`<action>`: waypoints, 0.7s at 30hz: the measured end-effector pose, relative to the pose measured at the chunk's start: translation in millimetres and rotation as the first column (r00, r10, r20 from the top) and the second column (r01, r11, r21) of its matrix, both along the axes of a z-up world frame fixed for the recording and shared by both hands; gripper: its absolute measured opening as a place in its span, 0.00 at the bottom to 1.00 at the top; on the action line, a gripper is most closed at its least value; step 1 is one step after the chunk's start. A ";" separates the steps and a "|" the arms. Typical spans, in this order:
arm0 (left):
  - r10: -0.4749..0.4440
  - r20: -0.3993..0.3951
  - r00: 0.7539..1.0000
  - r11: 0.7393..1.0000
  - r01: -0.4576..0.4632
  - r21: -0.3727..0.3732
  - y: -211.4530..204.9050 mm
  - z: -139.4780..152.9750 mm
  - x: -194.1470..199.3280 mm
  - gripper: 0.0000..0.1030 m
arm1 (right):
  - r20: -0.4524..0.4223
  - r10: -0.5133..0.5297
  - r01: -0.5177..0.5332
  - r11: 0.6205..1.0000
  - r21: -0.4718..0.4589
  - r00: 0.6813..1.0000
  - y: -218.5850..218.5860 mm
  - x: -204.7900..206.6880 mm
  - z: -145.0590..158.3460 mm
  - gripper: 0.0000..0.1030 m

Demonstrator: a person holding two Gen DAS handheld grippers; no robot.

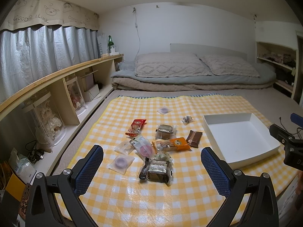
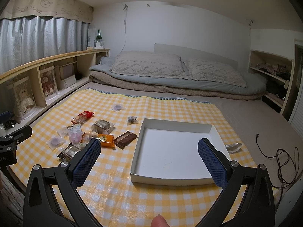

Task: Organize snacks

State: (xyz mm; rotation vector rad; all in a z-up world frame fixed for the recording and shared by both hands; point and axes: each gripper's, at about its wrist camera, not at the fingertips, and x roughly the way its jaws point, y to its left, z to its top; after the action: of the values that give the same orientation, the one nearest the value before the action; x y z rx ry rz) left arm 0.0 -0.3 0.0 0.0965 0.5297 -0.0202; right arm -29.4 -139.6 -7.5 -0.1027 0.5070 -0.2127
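Fingertip [image 2: 158, 221] cut by bottom edge, shelf clutter [image 2: 272, 67] indistinct, wrapper print [image 1: 176, 143] unreadable

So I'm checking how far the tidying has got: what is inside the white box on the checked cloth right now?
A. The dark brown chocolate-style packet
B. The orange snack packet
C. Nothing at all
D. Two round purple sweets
C: the white box shows only its bare floor, while the orange packet, the brown packet and the other snacks lie beside it on the checked cloth.
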 end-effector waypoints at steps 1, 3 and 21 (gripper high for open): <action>0.000 0.000 1.000 1.000 0.000 0.000 0.0 0.0 0.0 1.00 | 0.000 0.000 0.000 1.000 0.000 1.000 0.0 0.1 0.0 1.00; 0.000 -0.001 1.000 1.000 0.000 0.000 0.0 0.0 0.0 1.00 | -0.001 0.000 0.000 1.000 0.000 1.000 -0.2 0.1 0.0 1.00; 0.000 -0.004 1.000 1.000 0.000 0.000 0.0 0.0 0.0 1.00 | -0.006 -0.001 0.001 1.000 0.000 1.000 -1.0 1.1 -1.0 1.00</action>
State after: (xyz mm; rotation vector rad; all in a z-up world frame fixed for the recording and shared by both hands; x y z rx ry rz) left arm 0.0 -0.2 0.0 0.0963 0.5335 -0.0203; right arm -28.4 -140.6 -8.5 -0.1033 0.5132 -0.2133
